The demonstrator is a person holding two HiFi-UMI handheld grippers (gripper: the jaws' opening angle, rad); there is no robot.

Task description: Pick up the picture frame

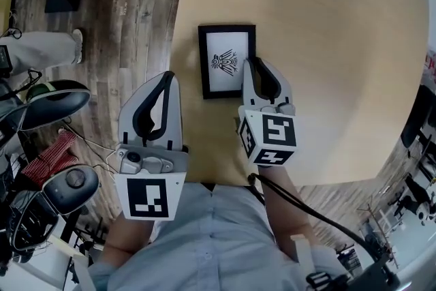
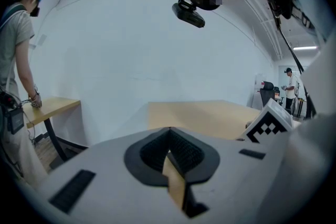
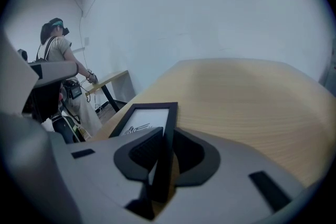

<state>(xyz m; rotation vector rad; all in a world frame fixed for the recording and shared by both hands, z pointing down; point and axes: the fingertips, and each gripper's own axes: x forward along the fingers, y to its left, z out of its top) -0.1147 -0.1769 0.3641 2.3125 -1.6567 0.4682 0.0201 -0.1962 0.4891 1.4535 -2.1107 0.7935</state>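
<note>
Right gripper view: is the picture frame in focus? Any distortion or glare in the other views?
Right gripper view: heavy fisheye, dark corners; the picture frame is soft where it runs between the jaws, clearer farther out. Head view: picture frame sharp, even light, no glare, table edge bowed. Left gripper view: same fisheye, soft up close, mosaic patch at top.

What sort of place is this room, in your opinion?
Probably an office or lab workspace: a pale wooden table, a second desk where a person stands, and an office chair in the background.

The right tool [image 1: 253, 66] clasps the right edge of the picture frame [image 1: 221, 61] on the table [image 1: 327, 44]
</note>
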